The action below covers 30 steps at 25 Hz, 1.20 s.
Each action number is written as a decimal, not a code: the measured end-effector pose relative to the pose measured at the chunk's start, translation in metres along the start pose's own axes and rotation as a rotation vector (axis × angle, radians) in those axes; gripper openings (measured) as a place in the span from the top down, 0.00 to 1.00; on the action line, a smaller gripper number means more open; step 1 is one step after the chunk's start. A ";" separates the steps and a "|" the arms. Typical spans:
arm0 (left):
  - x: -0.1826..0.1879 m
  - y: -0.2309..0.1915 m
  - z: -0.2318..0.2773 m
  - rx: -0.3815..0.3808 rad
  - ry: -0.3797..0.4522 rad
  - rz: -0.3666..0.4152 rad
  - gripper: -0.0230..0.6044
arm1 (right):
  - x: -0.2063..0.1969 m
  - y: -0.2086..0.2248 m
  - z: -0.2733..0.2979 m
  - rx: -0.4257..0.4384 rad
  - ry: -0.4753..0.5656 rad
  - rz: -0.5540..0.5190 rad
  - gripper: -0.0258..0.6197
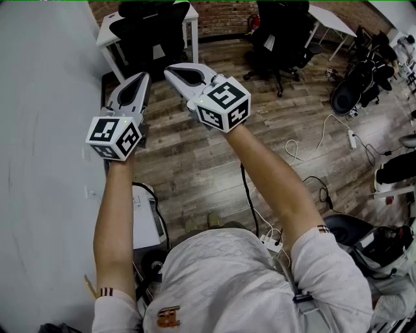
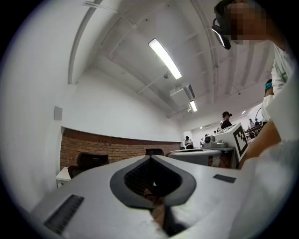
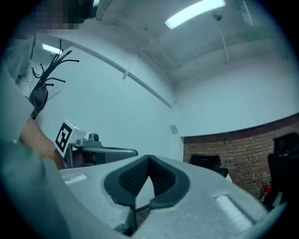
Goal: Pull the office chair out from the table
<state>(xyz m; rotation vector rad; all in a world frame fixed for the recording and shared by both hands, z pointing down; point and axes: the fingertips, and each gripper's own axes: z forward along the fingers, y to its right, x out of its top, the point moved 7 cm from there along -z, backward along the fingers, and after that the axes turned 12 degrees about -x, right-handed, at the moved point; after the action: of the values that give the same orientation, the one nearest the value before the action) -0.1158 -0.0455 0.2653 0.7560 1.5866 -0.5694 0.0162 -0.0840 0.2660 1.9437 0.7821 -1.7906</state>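
The person is standing well back from the work, holding both tools out ahead at arm's length, side by side and roughly level. The left gripper (image 1: 142, 79) is showing its jaws pressed together with nothing between them, and its own view (image 2: 150, 158) is confirming that: only the room is showing past the tips. The right gripper (image 1: 172, 71) is doing the same, its jaws meeting and empty (image 3: 148, 158). They are probably being carried shut because there is nothing within reach to take hold of yet.

The chair (image 1: 151, 32) is sitting pushed in under the table (image 1: 109, 29), against the brick wall (image 1: 221, 16) at the far side of the room, well apart from both grippers. A stretch of bare floor (image 1: 195, 169) is lying between the person and it. Both grippers are pointing roughly that way, which is suggesting a lining-up before the approach, so the task is looking barely begun.

Other chairs (image 1: 279, 36) are standing further right and are not tucked under this table, so they are not the ones being asked for. Cables (image 1: 305, 162) are trailing across the floor on the right, off the straight path to the table. The jaws are going to need parting before they can close on the chair's back or arm
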 end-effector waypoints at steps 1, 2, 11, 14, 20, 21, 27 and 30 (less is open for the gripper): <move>-0.001 -0.001 0.000 0.000 -0.001 0.000 0.96 | -0.001 0.000 0.000 -0.001 0.000 0.000 0.96; -0.001 -0.001 -0.001 -0.001 -0.001 0.000 0.96 | -0.001 0.000 0.001 -0.001 0.000 -0.001 0.96; -0.003 -0.001 0.003 -0.005 -0.001 0.001 0.96 | -0.005 0.004 0.000 -0.004 0.002 0.010 0.96; -0.004 -0.003 0.009 -0.002 -0.003 0.003 0.96 | -0.006 0.013 0.000 -0.007 0.001 0.010 0.96; -0.006 -0.004 0.029 0.014 -0.009 0.023 0.96 | -0.007 0.038 -0.004 0.012 0.003 -0.005 0.96; -0.006 -0.005 0.032 0.020 -0.010 0.028 0.96 | -0.006 0.043 -0.004 0.019 0.006 -0.010 0.96; -0.002 -0.017 0.050 0.044 -0.013 0.053 0.96 | -0.002 0.072 0.006 0.038 0.011 -0.031 0.96; -0.004 -0.033 0.055 0.059 -0.007 0.051 0.96 | -0.007 0.080 0.017 0.046 0.010 -0.040 0.96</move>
<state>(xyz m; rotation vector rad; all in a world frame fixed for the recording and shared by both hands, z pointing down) -0.1032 -0.1082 0.2592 0.8358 1.5454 -0.5826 0.0529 -0.1572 0.2635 1.9803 0.7946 -1.8390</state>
